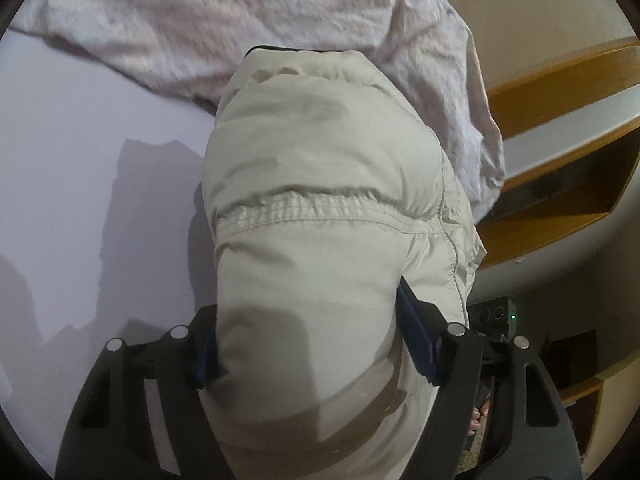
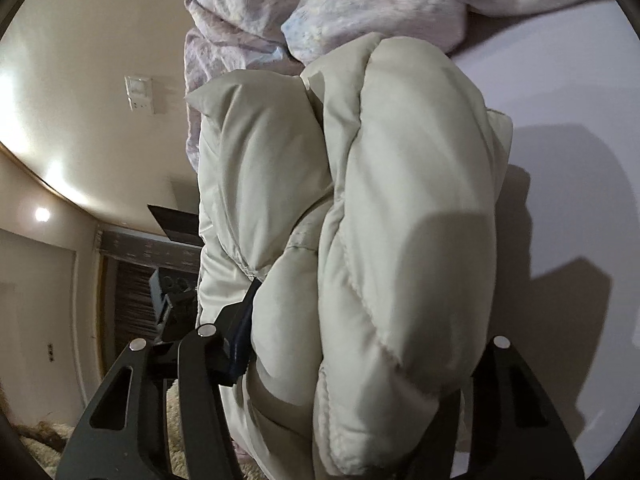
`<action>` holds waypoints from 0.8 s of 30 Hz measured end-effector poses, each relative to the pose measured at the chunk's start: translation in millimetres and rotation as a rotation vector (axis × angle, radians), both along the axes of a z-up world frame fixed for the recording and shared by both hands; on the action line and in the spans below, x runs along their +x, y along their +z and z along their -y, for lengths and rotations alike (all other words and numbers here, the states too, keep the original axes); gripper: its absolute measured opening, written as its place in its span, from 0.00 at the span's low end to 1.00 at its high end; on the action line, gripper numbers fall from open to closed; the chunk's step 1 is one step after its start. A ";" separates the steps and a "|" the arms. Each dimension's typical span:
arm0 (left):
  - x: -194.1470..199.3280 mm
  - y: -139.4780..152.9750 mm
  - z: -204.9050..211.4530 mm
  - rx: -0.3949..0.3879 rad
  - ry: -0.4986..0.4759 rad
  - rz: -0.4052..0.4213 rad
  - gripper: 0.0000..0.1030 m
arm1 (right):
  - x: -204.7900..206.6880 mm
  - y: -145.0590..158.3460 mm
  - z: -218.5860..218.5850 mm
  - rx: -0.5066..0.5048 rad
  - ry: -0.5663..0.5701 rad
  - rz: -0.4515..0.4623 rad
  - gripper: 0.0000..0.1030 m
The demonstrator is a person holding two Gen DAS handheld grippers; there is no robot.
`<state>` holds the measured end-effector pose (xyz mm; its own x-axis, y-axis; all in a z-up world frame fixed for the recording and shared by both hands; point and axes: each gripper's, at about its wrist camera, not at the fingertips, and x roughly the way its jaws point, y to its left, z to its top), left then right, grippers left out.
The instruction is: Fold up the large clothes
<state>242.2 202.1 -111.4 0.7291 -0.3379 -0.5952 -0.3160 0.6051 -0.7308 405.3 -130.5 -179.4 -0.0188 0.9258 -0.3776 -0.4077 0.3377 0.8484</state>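
Jacket [image 1: 320, 208] pinched in both your left gripper [image 1: 308, 364] and right gripper [image 2: 356, 360] near the bed [image 1: 80, 160] edge; mid-fold, carry it over evenly, likely.

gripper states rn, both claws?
Left claw: closed on the cream puffer jacket.
Right claw: closed on the same jacket.

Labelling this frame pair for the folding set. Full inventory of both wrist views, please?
puffer jacket: 1, cream, bunched on the bed, held at both ends
crumpled sheet: 1, pale pink-white, behind the jacket
bed surface: 1, pale lilac, under the jacket
wooden shelf: 1, brown, on the wall beside the bed
wall switch plate: 1, white, on the cream wall
left tongs: 1, black with blue pads, closed on the jacket
right tongs: 1, black, closed on the jacket
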 end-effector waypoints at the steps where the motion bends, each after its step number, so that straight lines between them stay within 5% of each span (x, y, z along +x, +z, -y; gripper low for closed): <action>1: 1.8 0.0 -6.0 0.023 0.010 -0.006 0.70 | 2.1 -0.5 -7.3 -0.015 -0.007 0.009 0.55; 7: 18.3 -14.9 -31.9 0.180 0.050 -0.074 0.70 | 9.5 -20.0 -40.9 -0.159 -0.111 0.025 0.54; 14: 17.4 -11.1 -32.5 0.250 0.029 -0.086 0.75 | -1.5 -12.5 -34.7 -0.282 -0.189 0.054 0.73; 21: -6.5 25.5 -29.1 0.413 0.053 -0.056 0.86 | -19.0 29.9 16.9 -0.342 -0.388 0.234 0.78; 24: -0.9 39.7 -20.9 0.427 0.042 -0.025 0.87 | -25.4 47.7 -10.8 -0.354 -0.344 0.331 0.77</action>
